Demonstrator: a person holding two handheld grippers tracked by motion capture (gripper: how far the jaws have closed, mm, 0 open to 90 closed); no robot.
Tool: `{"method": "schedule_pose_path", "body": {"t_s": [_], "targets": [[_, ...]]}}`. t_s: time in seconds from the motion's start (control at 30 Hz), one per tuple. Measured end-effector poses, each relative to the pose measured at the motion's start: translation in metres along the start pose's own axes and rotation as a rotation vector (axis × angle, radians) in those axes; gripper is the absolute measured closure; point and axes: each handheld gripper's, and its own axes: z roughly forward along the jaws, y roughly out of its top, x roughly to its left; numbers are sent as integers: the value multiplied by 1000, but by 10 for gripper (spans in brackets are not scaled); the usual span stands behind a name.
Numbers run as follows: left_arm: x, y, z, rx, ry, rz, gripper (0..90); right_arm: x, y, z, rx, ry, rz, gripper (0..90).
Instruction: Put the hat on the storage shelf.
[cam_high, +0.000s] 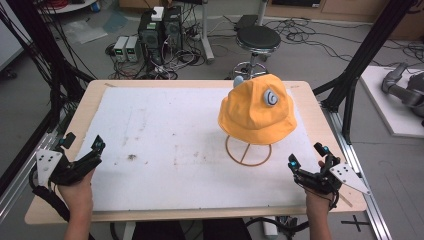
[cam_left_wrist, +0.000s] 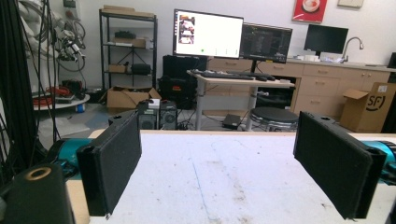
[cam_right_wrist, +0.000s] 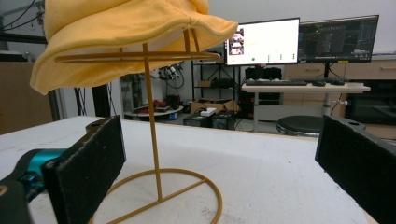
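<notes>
You hold both grippers low at the near corners of the table (cam_high: 65, 130), neither in contact with anything. Your left gripper (cam_high: 82, 145) rests at the near left, jaws spread wide with only bare mat between them. Your right gripper (cam_high: 307, 154) sits at the near right, jaws likewise released and empty.

The yellow hat (cam_high: 257, 110) is on the right half of the white mat (cam_high: 165, 145), toward the far edge, perched on a wire stand (cam_high: 248, 150). It is well apart from the left gripper and near the right one, which points at it. In the right gripper view the stand's upright (cam_right_wrist: 152, 140) rises between the jaws but farther off.

Why so placed: the stand keeps the hat lifted and in shape, leaving the brim (cam_right_wrist: 116, 51) free to grip from below or the side. The right gripper looks best placed to reach first.

Materials: the hat is soft cloth, floppy at the brim, with a grey-blue round patch (cam_high: 270, 98) on the crown. The stand is thin gold wire with a ring base, light, likely to tip if the hat drags. The mat is matt, scuffed and stained. The jaw pads (cam_left_wrist: 112, 163) are black and coarse.
</notes>
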Motion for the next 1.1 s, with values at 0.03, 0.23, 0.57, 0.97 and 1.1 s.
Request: {"method": "schedule_pose_path", "body": {"t_s": [0.03, 0.23, 0.57, 0.97, 1.1], "targets": [[-1, 0, 0, 1, -2, -1, 155, 0, 1, 0, -4, 0, 0, 13], [-3, 0, 1, 0, -17, 4, 155, 1, 2, 0, -11, 5, -3, 13], [-4, -2, 2, 16, -25, 13, 155, 2, 1, 0, -5, 8, -5, 13], [-5, -4, 4, 27, -43, 6, 155, 3, 1, 1, 0, 9, -2, 13], [-5, -4, 4, 27, -46, 8, 155, 3, 2, 1, -1, 7, 0, 13]]}}
